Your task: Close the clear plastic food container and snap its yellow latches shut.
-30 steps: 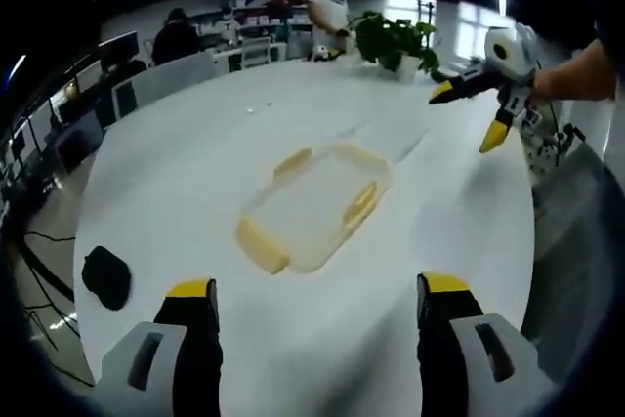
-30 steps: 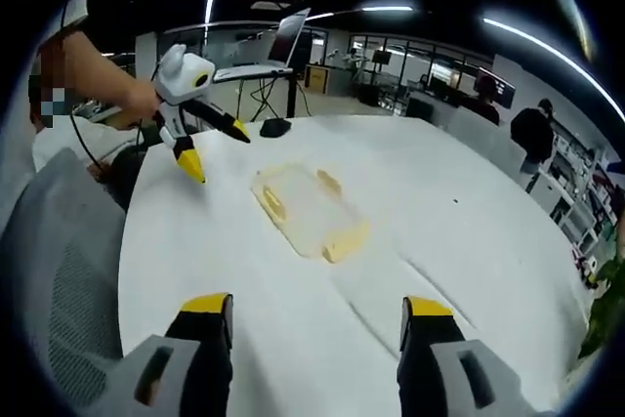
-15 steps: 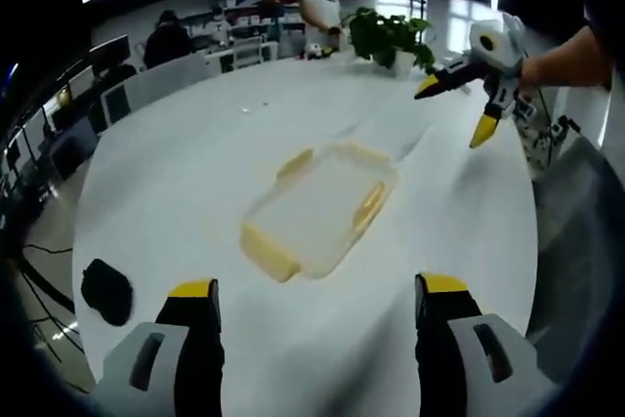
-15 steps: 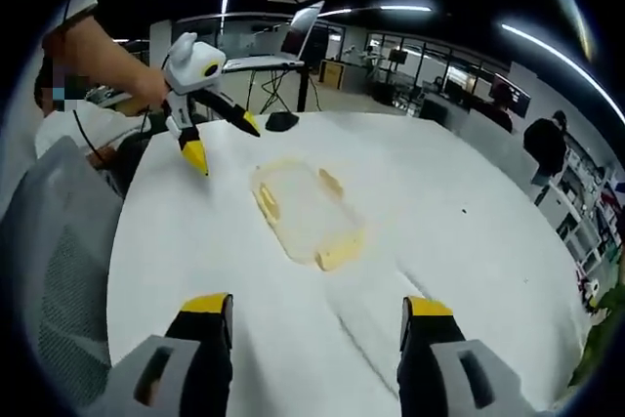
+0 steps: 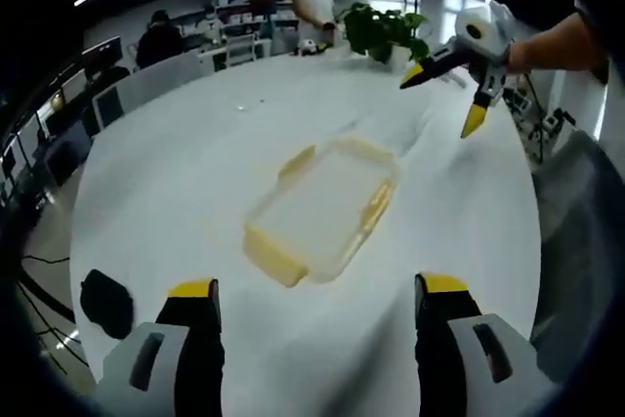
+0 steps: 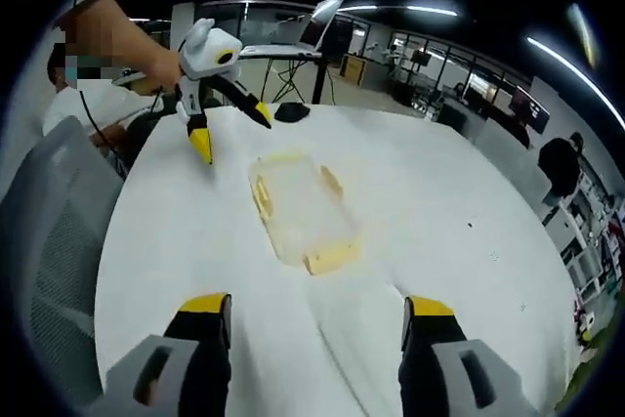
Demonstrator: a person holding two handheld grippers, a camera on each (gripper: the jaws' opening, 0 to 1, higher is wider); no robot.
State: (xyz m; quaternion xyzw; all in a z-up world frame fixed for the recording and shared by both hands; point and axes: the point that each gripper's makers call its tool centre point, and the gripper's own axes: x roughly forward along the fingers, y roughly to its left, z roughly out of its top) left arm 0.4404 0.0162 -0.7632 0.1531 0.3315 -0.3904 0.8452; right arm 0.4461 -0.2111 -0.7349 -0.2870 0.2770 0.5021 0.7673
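The clear plastic food container (image 5: pixel 320 207) (image 6: pixel 296 207) lay flat on the white table (image 5: pixel 176 173) (image 6: pixel 439 212), roughly at the middle of the tabletop. Whether its lid was seated or merely resting could not be made out through the clear plastic. Its yellow latches (image 5: pixel 275 256) (image 6: pixel 332 257) showed at the ends and along the long sides; whether any was snapped down could not be told.

The left gripper (image 5: pixel 311 292) (image 6: pixel 230 132) hung above the table on the near side of the container, jaws spread wide and holding nothing. The right gripper (image 6: pixel 316 305) (image 5: pixel 444 95) likewise stood wide open and empty, clear of the container; in the left gripper view it hung in the air beyond the container's far corner, a hand (image 5: pixel 547 46) behind it cut off by the frame.

The tabletop around the container was bare white surface on every side. A dark object (image 5: pixel 105 302) (image 6: pixel 291 111) lay near the table's edge, well apart from the container, too blurred to identify. A potted plant (image 5: pixel 381 31) stood at the far edge, and a grey chair back (image 6: pixel 44 241) stood beside the table.
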